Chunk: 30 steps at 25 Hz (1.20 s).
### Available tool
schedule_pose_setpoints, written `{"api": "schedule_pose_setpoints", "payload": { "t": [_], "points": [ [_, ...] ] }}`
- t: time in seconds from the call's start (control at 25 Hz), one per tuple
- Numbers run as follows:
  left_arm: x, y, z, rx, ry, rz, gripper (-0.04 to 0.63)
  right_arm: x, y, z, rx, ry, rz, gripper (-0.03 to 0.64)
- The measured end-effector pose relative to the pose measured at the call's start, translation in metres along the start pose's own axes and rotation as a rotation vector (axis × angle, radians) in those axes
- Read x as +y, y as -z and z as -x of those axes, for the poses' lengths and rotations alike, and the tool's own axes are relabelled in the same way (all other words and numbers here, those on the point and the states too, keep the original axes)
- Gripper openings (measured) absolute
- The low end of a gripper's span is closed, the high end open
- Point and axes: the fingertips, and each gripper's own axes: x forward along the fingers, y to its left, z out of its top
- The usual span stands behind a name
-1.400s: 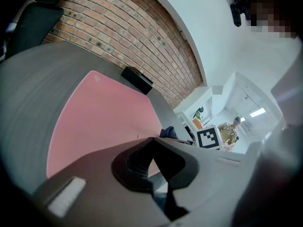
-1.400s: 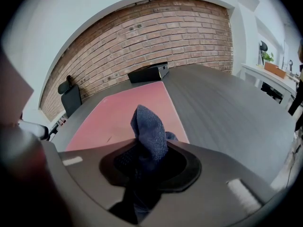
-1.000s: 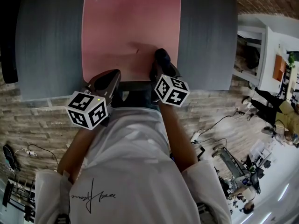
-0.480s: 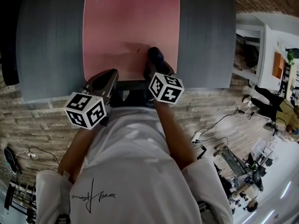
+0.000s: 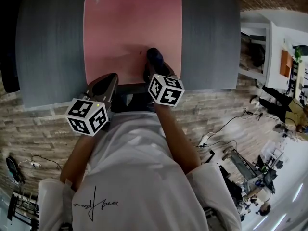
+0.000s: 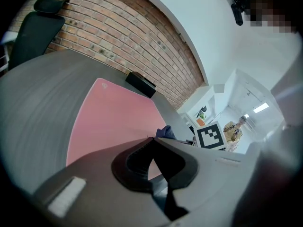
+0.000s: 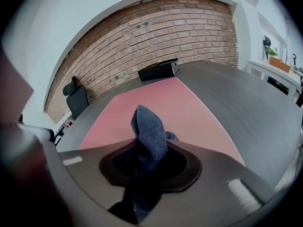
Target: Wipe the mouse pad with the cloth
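A pink mouse pad [image 5: 130,28] lies on the dark grey table [image 5: 48,42]; it also fills the middle of the right gripper view as the mouse pad [image 7: 180,103]. My right gripper [image 5: 153,64] is shut on a dark blue cloth [image 5: 154,57], over the pad's near edge, right of centre. The cloth [image 7: 147,131] sticks out forward between the jaws. My left gripper [image 5: 107,83] hovers at the pad's near left corner, jaws shut with nothing between them. From the left gripper view the pad [image 6: 109,122] lies ahead, and the cloth [image 6: 165,131] shows just past the jaw tips.
A black box [image 7: 158,70] sits at the table's far end beyond the pad. A black chair [image 6: 33,32] stands at the far left by the brick wall. The table's near edge [image 5: 130,94] runs just under both grippers. Cables lie on the floor.
My right gripper with the cloth has slid left along the pad's near edge. The left gripper has barely shifted.
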Motion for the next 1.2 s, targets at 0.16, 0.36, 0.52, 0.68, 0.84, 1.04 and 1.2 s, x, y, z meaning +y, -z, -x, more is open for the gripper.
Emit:
{"api": "schedule_pose_setpoints", "payload": {
  "t": [0.16,0.36,0.52,0.68,0.84,1.04,1.2],
  "points": [
    [0.005,0.000,0.001,-0.005,-0.004,0.015,0.012,0.008,0.002,-0.004,0.000,-0.010,-0.015,0.106],
    [0.005,0.001,0.005,-0.014,-0.020,0.018,0.012,0.018,0.001,-0.007,-0.011,-0.029,-0.012,0.106],
    [0.008,0.000,0.010,-0.031,-0.031,0.018,0.011,0.024,0.000,-0.011,-0.012,-0.045,-0.010,0.106],
    [0.011,0.002,0.011,-0.029,-0.039,0.024,0.012,0.033,0.001,-0.016,-0.017,-0.064,-0.025,0.106],
    [0.007,0.006,0.010,-0.017,-0.033,0.029,0.011,0.037,0.002,-0.015,-0.013,-0.079,-0.034,0.106],
    [0.007,0.007,0.012,-0.026,-0.039,0.042,0.012,0.043,0.005,-0.016,-0.010,-0.096,-0.035,0.106],
    [0.013,0.005,0.015,-0.030,-0.051,0.066,0.011,0.052,0.005,-0.019,-0.011,-0.116,-0.048,0.106]
  ]
}}
